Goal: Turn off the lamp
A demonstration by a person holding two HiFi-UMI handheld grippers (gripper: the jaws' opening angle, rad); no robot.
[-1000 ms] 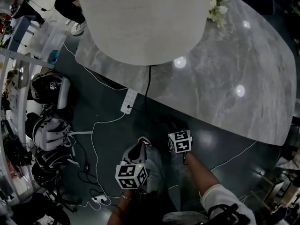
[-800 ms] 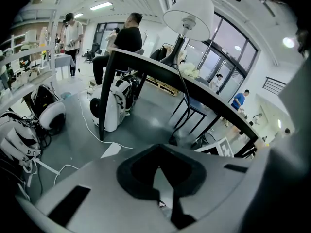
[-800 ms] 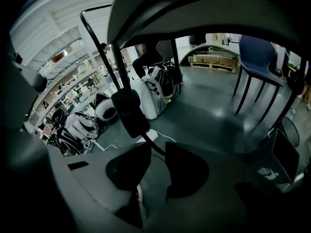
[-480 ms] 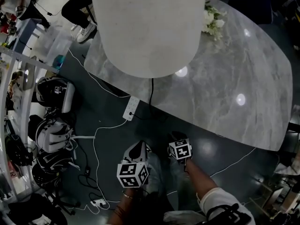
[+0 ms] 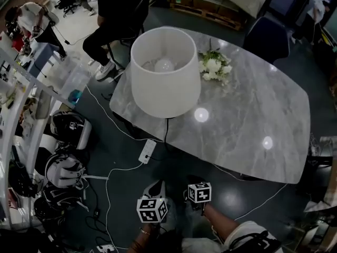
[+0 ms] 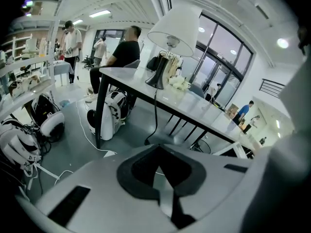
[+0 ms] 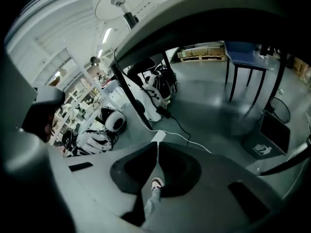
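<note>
While both hang low over the dark floor, the left gripper (image 5: 157,187) and the right gripper (image 5: 191,183) have their fingers pressed together, holding nothing. Farther off, the white drum-shaded lamp (image 5: 165,73) stands on the grey marble table (image 5: 253,120), just beside white flowers (image 5: 213,66).

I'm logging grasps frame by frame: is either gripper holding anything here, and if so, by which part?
Nothing is held. The left gripper and the right gripper are both shut, with nothing caught between them.
</note>
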